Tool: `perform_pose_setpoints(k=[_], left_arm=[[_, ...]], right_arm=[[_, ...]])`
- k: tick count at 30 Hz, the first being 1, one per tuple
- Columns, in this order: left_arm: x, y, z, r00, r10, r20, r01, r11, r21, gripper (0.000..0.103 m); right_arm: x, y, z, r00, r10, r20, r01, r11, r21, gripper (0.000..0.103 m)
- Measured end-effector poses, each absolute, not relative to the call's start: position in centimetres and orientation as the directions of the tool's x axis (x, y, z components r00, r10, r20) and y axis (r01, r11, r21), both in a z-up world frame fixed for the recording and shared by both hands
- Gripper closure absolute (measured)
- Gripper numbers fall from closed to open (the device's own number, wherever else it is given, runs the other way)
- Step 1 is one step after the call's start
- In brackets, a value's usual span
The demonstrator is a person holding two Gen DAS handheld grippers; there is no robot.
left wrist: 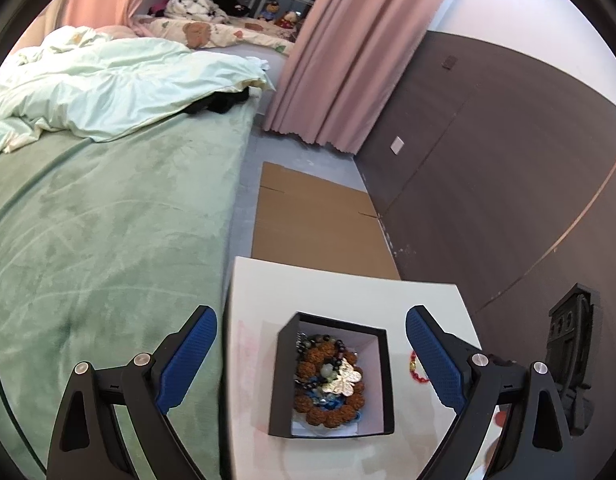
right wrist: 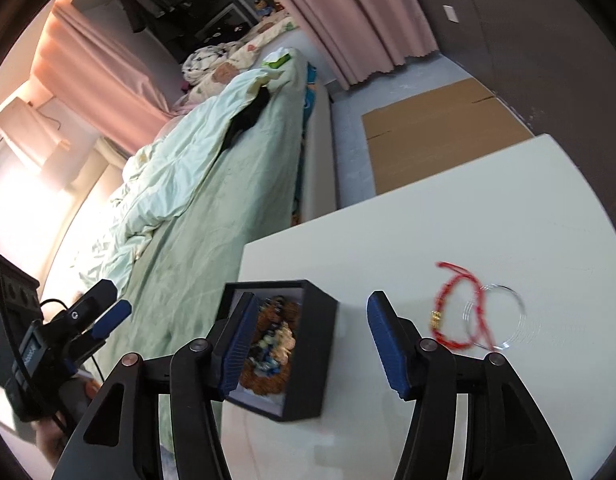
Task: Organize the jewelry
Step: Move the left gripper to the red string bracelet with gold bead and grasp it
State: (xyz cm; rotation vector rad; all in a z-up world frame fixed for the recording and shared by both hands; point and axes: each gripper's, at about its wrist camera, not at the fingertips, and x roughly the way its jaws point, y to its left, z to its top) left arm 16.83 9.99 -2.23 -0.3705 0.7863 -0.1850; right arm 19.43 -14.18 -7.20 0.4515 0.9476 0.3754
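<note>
A black jewelry box (left wrist: 331, 376) with a white lining stands open on the white table (left wrist: 347, 288). It holds brown bead bracelets (left wrist: 327, 380) and a pale butterfly piece (left wrist: 345, 380). My left gripper (left wrist: 309, 360) is open and empty, with the box between its blue fingers. In the right wrist view the box (right wrist: 284, 348) sits at the table's left. My right gripper (right wrist: 308, 344) is open and empty above the box's right wall. A red string bracelet (right wrist: 463, 312) with a gold bead lies to its right, over a clear bangle (right wrist: 495, 316). The red bracelet (left wrist: 415, 368) also shows in the left wrist view.
A bed with a green blanket (left wrist: 108, 240) lies left of the table. Flat cardboard (left wrist: 315, 224) lies on the floor beyond the table, by a dark wall (left wrist: 487, 160). Pink curtains (left wrist: 339, 52) hang further back. The left gripper's body (right wrist: 68, 336) shows at the right view's left.
</note>
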Motion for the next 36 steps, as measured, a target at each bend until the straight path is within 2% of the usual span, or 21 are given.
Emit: perform_pose_setpoints(k=[17, 24, 26, 28, 36], left_arm=[[16.6, -0.1, -2.8, 0.619, -0.392, -0.680, 0.256, 0.920, -0.297, 0.009], [17.5, -3.8, -4.3, 0.550, -0.435, -0.713, 0.311, 0.899, -0.309, 0.030], [17.8, -5.0, -4.8, 0.535, -0.424, -0.730, 0.316, 0.902, -0.293, 0.038], [18.1, -6.1, -5.4, 0.520, -0.405, -0.752, 0.309, 0.910, -0.276, 0.052], [19.4, -10.5, -8.3, 0.466, -0.347, -0.814, 0.330, 0.922, -0.204, 0.053]], right_arm=[[17.2, -23.4, -7.7, 0.495, 0.387, -0.778, 0.017, 0.891, 0.454, 0.045], [16.6, -27.2, -7.6, 0.504, 0.363, -0.783, 0.080, 0.884, 0.461, 0.045], [16.7, -27.9, -7.5, 0.508, 0.354, -0.785, 0.094, 0.883, 0.460, 0.045], [16.7, -28.6, -7.5, 0.514, 0.346, -0.785, 0.112, 0.880, 0.461, 0.045], [17.0, -30.8, -7.1, 0.529, 0.342, -0.777, 0.140, 0.867, 0.478, 0.045]])
